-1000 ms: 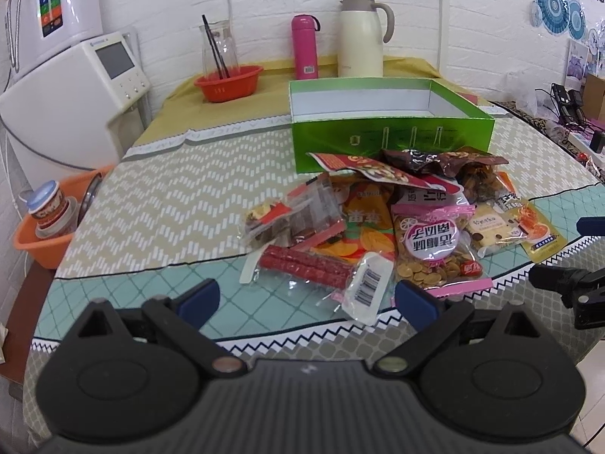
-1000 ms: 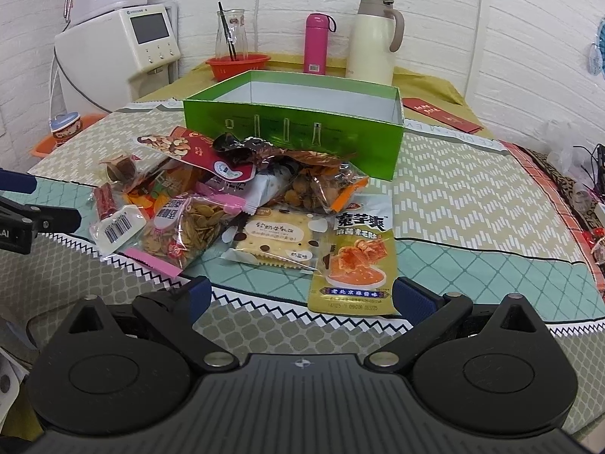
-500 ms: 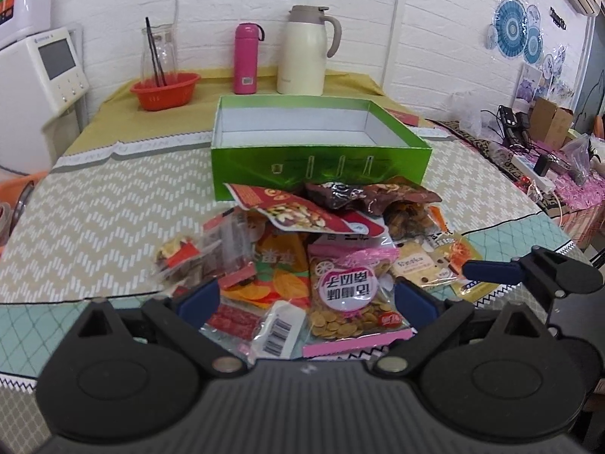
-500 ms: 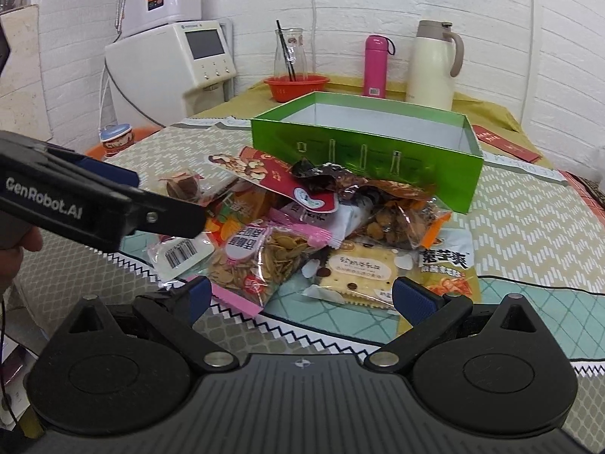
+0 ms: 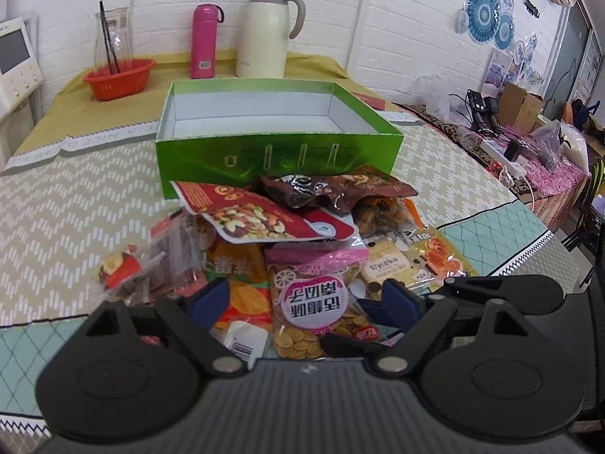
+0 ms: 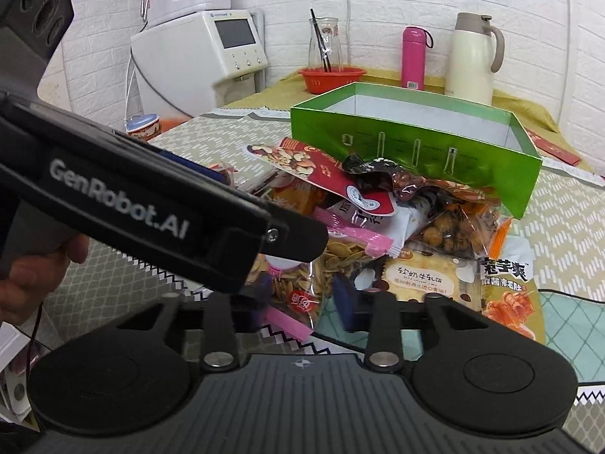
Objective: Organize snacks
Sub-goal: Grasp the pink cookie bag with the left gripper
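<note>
Two hand-held grippers were brought over a heap of snack bags [image 5: 302,249] lying on the counter [image 5: 68,204], just at six o'clock of an empty green box [image 5: 280,151]. The seed bag [image 5: 314,302], clear film with a pink seal, was judged light, soft and slippery, its contents loose and liable to shift; a pinch on the flat sealed edge or across a narrow end was judged safest, since a squeeze on the belly could crush the seeds.

The left hand-held gripper [image 5: 306,299] was seen pitched downward toward the heap, its jaws having just been closing, part open, with the seed bag between them but no pad visibly pressed on it. The right hand-held gripper [image 6: 302,299] was likewise tilted down, its jaws having just been closing to about half width, straddling the seed bag's [image 6: 298,283] near end; contact could not be made out. In the right view the left tool was seen crossing from nine o'clock, held by a hand [image 6: 34,265].
</note>
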`<state>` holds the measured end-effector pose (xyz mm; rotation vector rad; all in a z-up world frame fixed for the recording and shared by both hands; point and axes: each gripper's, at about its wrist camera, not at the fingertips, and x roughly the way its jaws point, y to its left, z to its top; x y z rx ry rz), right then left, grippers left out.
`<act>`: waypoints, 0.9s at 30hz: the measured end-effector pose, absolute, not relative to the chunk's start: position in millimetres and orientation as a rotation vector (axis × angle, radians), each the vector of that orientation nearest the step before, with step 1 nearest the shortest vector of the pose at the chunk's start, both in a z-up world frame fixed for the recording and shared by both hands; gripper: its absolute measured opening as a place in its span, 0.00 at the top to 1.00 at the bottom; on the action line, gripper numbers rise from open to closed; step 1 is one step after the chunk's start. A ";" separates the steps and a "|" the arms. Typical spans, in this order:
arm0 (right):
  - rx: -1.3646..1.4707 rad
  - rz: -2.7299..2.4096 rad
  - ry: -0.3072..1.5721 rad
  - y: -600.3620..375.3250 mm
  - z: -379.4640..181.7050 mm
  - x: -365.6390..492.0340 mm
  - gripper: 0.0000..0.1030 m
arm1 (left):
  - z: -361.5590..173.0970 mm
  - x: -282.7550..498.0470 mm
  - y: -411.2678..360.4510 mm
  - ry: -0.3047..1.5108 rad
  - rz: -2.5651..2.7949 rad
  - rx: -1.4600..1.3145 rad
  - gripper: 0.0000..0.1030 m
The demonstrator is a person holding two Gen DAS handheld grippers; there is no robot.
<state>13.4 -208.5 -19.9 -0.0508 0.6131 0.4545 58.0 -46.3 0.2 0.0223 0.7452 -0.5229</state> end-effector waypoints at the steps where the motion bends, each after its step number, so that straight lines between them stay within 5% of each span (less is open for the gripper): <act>1: -0.044 0.460 0.614 -210.3 -20.3 13.3 0.54 | -1.8 60.8 -47.3 0.761 -0.533 0.018 0.34; 4: -0.038 0.469 0.611 -214.9 -21.6 10.9 0.61 | -9.5 70.5 -49.7 0.815 -0.562 0.000 0.42; 9: -0.052 0.472 0.612 -219.8 -23.4 7.9 0.62 | -17.1 77.7 -49.0 0.851 -0.589 -0.036 0.33; 12: -0.043 0.469 0.619 -221.4 -23.2 9.7 0.60 | -19.5 79.6 -48.0 0.863 -0.602 -0.037 0.33; 15: -0.039 0.465 0.623 -221.4 -24.4 10.7 0.59 | -18.3 77.4 -49.1 0.867 -0.644 -0.035 0.47; 27: -0.049 0.449 0.629 -217.7 -25.8 10.0 0.50 | -20.1 71.8 -49.3 0.835 -0.611 -0.035 0.44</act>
